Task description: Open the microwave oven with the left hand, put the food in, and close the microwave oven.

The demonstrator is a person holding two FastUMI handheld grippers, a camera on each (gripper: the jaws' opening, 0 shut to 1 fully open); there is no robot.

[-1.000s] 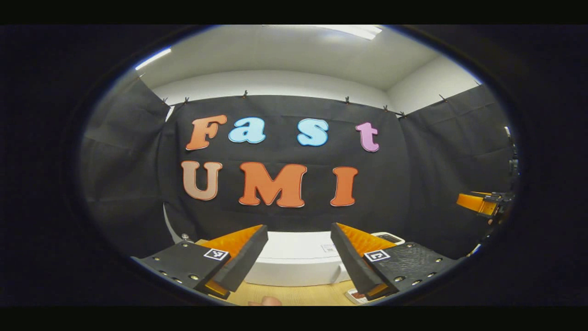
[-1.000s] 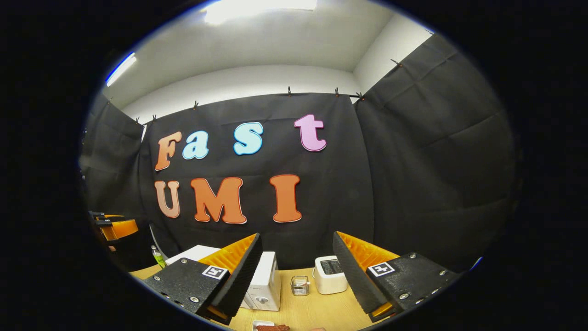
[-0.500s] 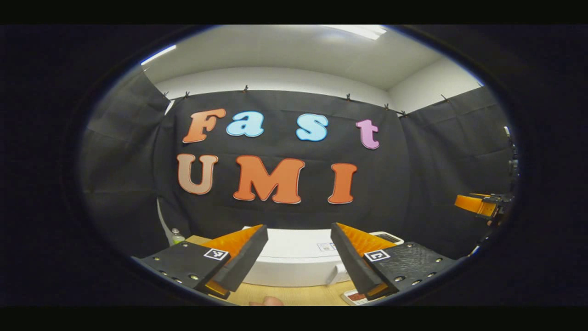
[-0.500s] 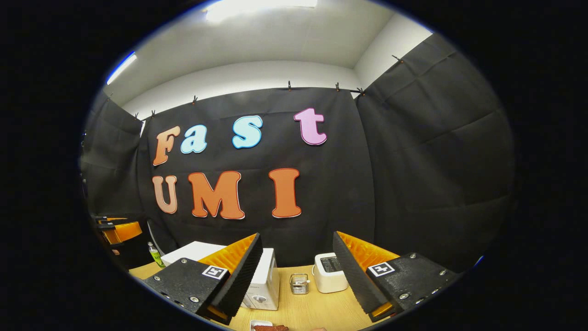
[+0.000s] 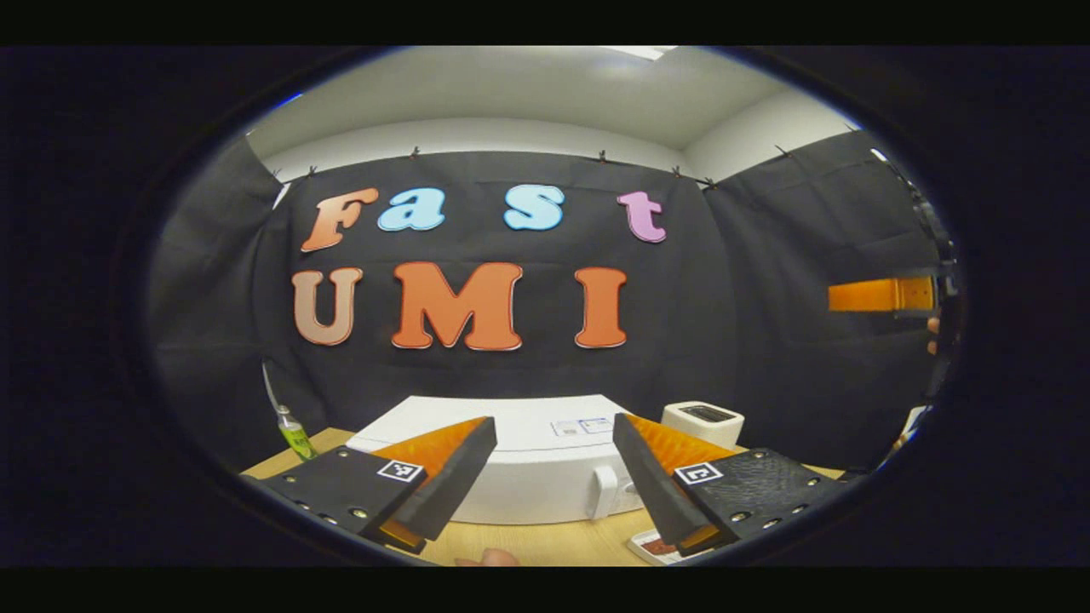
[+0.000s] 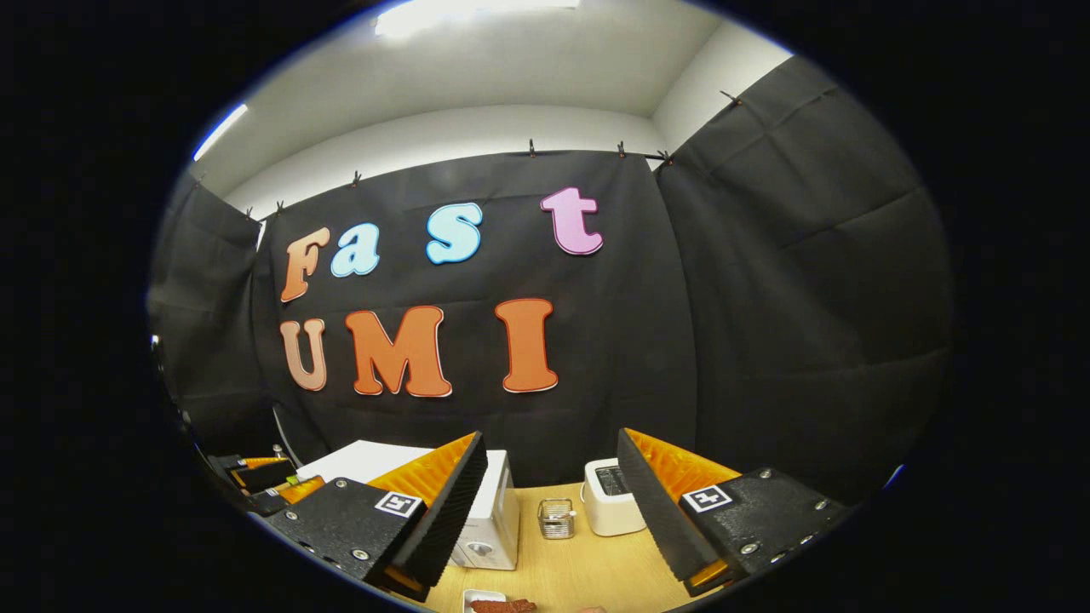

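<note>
The white microwave (image 5: pixel 528 489) stands on the wooden table (image 5: pixel 545 541) just ahead, its door shut and its white handle (image 5: pixel 605 492) at the right of the front. My left gripper (image 5: pixel 553 423) hovers open and empty in front of it, a little above its top. The food, a dark red piece on a small white plate (image 6: pixel 494 605), lies at the table's near edge and shows as a plate (image 5: pixel 654 545) below the left gripper's right finger. My right gripper (image 6: pixel 553 444) is open and empty, held high over the table. From the right gripper view the microwave (image 6: pixel 498 511) is at the left.
A white toaster (image 6: pixel 609 507) stands right of the microwave, with a small metal rack (image 6: pixel 556 519) between them. A green bottle (image 5: pixel 294 434) stands at the table's far left. The other gripper (image 5: pixel 881 295) hangs at the far right, and the left one (image 6: pixel 264 477) low at the left.
The left gripper has come down and tipped toward the microwave, so more of its top and its handle show. In the right gripper view the left gripper has dropped lower. The right gripper has tilted down slightly.
</note>
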